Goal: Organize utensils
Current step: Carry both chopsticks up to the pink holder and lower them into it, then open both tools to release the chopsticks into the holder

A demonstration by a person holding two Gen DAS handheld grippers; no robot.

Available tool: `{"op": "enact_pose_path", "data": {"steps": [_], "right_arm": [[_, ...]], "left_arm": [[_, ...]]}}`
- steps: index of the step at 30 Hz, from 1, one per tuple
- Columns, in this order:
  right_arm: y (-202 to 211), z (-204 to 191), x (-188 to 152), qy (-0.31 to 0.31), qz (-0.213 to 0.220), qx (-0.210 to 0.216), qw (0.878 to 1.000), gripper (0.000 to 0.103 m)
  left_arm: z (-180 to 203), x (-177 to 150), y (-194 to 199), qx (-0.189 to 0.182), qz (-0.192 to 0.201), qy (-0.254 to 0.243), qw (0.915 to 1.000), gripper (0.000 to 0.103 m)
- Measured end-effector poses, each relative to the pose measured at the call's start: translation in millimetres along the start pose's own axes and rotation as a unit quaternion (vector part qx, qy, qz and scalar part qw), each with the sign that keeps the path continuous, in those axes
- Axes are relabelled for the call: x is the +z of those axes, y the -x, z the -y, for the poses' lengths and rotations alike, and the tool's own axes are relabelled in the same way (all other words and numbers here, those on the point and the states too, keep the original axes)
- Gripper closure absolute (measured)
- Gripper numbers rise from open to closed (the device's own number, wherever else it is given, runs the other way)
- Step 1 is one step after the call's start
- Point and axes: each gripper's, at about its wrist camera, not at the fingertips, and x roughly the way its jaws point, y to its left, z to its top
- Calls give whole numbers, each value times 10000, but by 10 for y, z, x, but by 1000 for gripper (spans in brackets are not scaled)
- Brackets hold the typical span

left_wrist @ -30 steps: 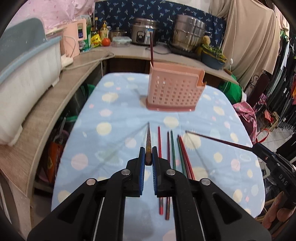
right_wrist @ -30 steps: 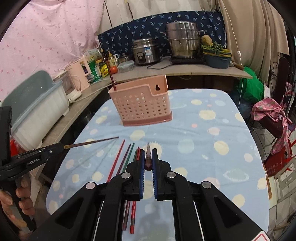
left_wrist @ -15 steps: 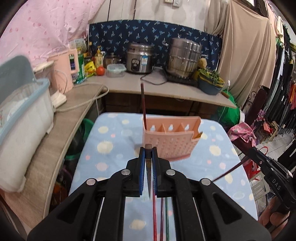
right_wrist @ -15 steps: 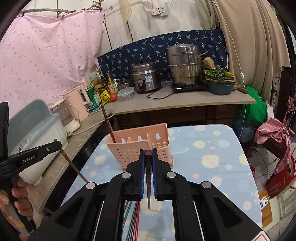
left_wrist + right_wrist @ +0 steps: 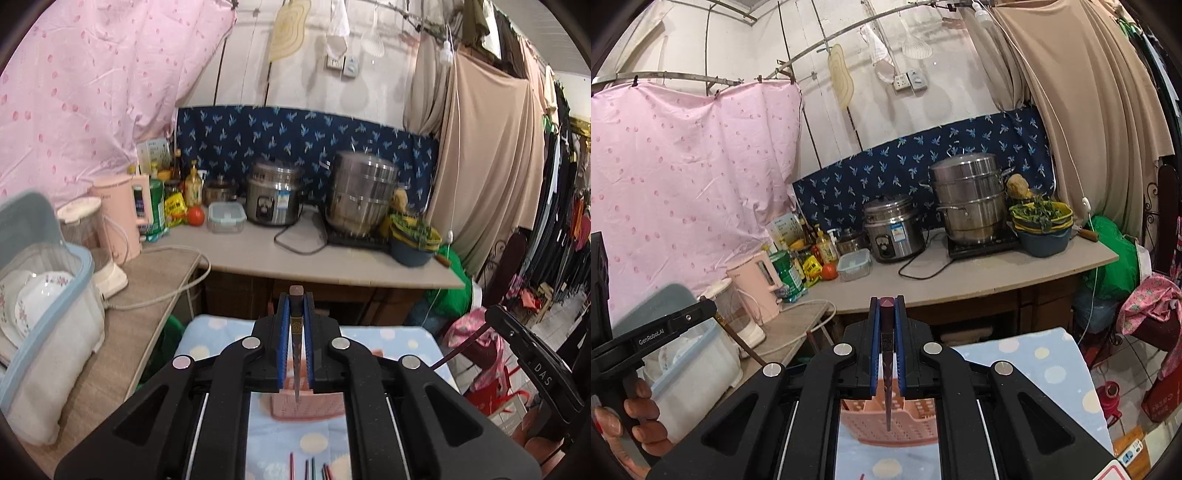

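Dark chopsticks, two of them, one pinched tight in each hand-held gripper, left [image 5: 296,343] and right [image 5: 887,345], point tip-down over one pink basket [image 5: 890,424].

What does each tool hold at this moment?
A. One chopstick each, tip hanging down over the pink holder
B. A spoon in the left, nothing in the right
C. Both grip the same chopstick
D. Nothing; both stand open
A: the left tool is shut on a dark chopstick and the right tool on a maroon chopstick, each tip pointing down towards the pink utensil holder.
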Motion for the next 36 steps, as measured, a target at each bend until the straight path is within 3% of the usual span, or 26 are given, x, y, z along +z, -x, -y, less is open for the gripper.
{"op": "enact_pose_path", "data": {"steps": [3, 7, 16, 25, 28, 33, 36], "right_arm": [[-148, -35, 159, -10, 143, 27, 9999, 96], [-438, -43, 165, 14, 20, -19, 10000, 96], [-954, -48, -296, 203, -709, -83, 9972, 96], [-1162, -22, -542, 229, -1053, -232, 9939, 94], [-1134, -20, -542, 238, -1026, -244, 9941, 92], [-1051, -45, -520, 229, -975, -202, 9948, 91], [-961, -58, -503, 245, -921, -183, 9953, 91]], "left_arm": [[4, 147, -51, -9, 223, 21, 9997, 96], [-30, 210, -235, 21, 355, 71, 9993, 96], [-152, -65, -786, 199, -52, 87, 9998, 96], [-260, -335, -1078, 220, -506, 232, 9982, 96], [-238, -376, -1080, 297, -526, 169, 9980, 93], [-212, -430, -1021, 378, -533, 130, 9978, 72], [-188, -449, -937, 387, -492, 89, 9980, 69]]}}
